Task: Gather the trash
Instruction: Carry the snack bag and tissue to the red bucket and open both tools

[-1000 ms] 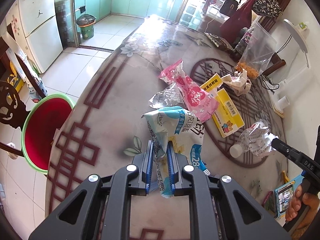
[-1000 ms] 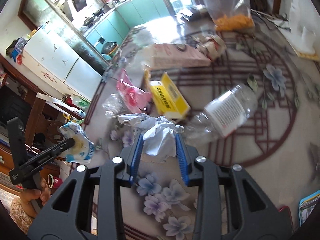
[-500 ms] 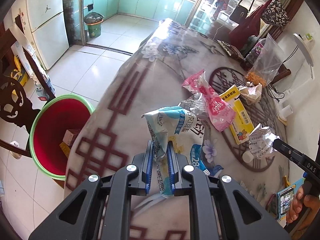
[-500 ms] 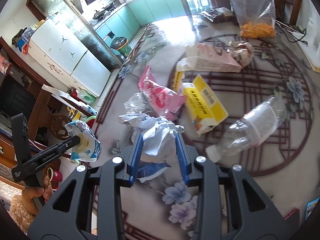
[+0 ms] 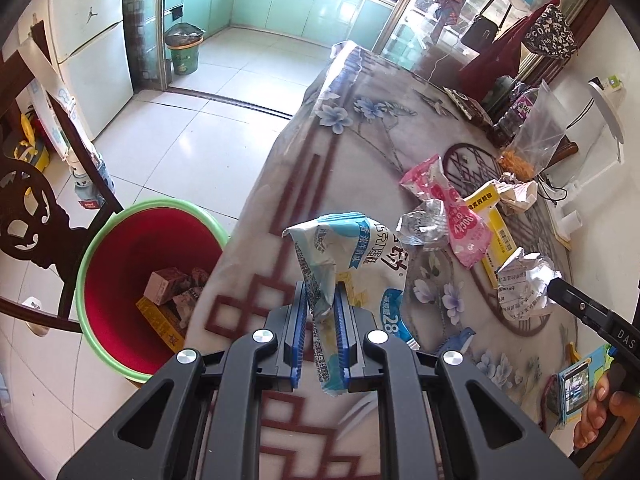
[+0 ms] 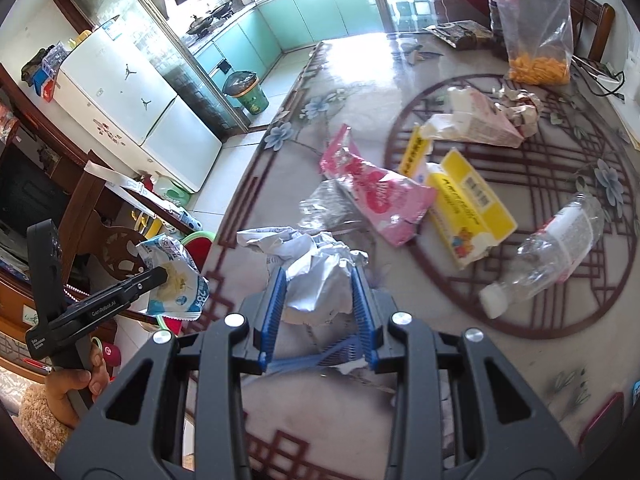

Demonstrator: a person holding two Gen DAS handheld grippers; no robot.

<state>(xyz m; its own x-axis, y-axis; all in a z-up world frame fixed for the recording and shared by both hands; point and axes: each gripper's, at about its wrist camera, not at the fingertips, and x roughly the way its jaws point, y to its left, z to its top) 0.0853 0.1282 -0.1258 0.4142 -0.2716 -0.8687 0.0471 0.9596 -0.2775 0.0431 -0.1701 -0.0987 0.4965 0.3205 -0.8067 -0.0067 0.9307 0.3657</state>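
My left gripper [image 5: 321, 294] is shut on a blue and white snack wrapper [image 5: 352, 256], held above the table's left edge. Beside the table on the floor stands a red bin with a green rim [image 5: 132, 272], with boxes inside. My right gripper [image 6: 319, 280] is shut on a crumpled white paper [image 6: 316, 276] over the table. The same paper [image 5: 524, 288] shows at the right of the left wrist view. From the right wrist view, the left gripper with its wrapper [image 6: 176, 280] hangs at the left.
On the patterned table [image 6: 540, 168] lie a pink wrapper [image 6: 376, 192], a yellow box [image 6: 468, 208], a clear plastic bottle [image 6: 552, 248], a carton [image 6: 476, 124] and a clear bag of orange snacks [image 6: 536, 40]. A dark wooden chair [image 5: 36, 208] stands by the bin.
Both grippers have carried their trash leftward toward the table's edge. The red bin has come nearer in the left wrist view, and the bottle stays behind on the table.
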